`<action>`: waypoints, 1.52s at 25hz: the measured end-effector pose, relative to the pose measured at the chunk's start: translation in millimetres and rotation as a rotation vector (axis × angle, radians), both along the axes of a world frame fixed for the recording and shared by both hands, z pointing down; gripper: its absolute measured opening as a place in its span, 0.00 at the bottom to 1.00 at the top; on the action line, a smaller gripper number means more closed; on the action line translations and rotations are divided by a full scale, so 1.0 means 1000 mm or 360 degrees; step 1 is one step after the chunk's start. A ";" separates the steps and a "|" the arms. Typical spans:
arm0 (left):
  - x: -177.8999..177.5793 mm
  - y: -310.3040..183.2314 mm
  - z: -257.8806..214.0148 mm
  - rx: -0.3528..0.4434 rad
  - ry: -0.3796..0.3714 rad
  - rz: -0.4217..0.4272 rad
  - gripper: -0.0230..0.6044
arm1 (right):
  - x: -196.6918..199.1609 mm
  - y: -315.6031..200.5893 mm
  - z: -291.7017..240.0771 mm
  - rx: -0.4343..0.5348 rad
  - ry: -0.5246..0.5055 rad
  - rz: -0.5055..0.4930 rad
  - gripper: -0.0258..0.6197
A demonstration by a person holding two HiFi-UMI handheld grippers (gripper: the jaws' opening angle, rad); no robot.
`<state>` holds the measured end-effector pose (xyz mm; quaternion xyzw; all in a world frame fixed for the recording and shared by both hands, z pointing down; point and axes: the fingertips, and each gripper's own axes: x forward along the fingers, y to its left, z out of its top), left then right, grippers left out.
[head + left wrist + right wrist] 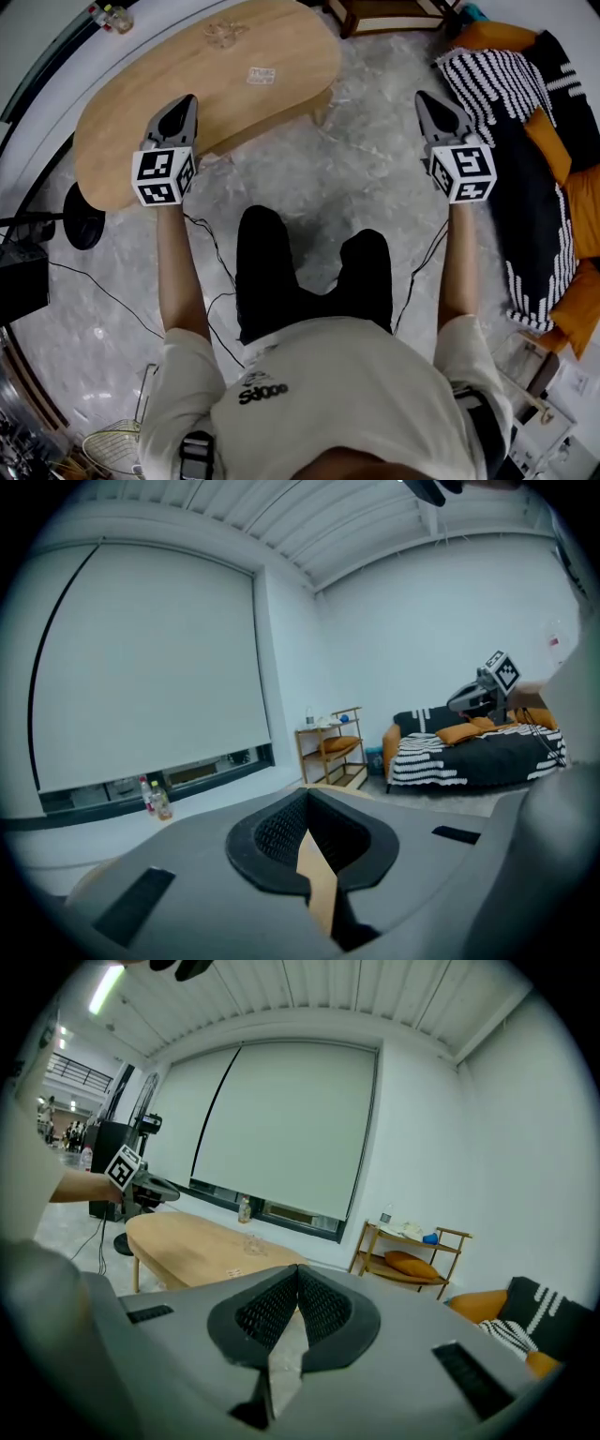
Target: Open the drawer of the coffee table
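The coffee table (216, 80), a light wooden top with rounded ends, stands on the marble floor (347, 187) ahead and to the left of the person. Its drawer cannot be made out in any view; only the top, the near edge and 1 leg (319, 114) show from the head view. The left gripper (187, 101) is held out level with its tip over the near edge of the table, its jaws pressed together with nothing between them. In the left gripper view the closed jaws of the left gripper (306, 803) leave only a thin slit, through which a strip of the wooden top shows. The right gripper (424, 97) is held out over bare floor, well to the right of the table and apart from it, between the table and the sofa (525, 150) with its striped blanket and orange cushions. Its jaws are also closed on nothing, and in the right gripper view the table (187, 1246) lies ahead and to the left of the right gripper (298, 1279). On the tabletop sit a clear glass item (225, 34) and a small card (262, 75), both well beyond the left gripper's tip. 2 bottles (156, 799) stand on the window sill behind the table, and a small wooden shelf (408, 1258) stands by the wall.
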<state>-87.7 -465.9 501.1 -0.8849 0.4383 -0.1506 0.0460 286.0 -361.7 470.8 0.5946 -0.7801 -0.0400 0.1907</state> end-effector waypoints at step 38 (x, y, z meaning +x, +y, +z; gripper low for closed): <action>-0.056 0.037 0.304 -0.0227 0.0107 -0.0229 0.30 | -0.032 -0.096 0.287 -0.0117 -0.0107 -0.0343 0.26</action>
